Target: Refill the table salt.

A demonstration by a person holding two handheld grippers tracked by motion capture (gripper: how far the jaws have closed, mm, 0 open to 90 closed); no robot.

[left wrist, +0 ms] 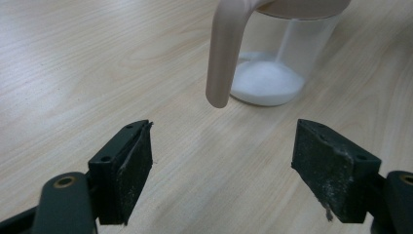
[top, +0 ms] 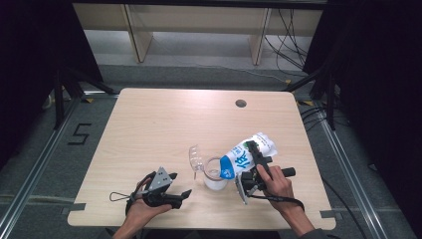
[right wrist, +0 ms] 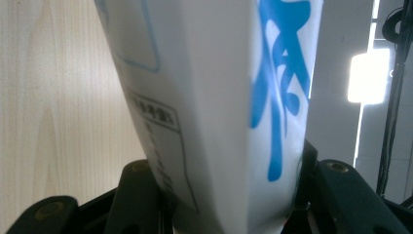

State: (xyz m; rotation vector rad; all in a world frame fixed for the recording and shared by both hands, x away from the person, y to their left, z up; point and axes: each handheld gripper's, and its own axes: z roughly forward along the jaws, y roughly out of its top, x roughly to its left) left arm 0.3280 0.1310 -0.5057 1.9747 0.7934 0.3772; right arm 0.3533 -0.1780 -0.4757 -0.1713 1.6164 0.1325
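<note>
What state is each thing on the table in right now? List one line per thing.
Bag: tilted, mouth over the jug, gripped.
Jug: upright, lid flipped open, white powder in its bottom.
Right gripper: shut on the bag.
Left gripper: open, holding nothing, near the jug's handle.

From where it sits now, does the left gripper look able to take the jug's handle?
Probably yes. The left gripper has its jaws wide open and empty, facing the handle of the clear jug across bare table. The tilted bag sits on the jug's far side.
</note>
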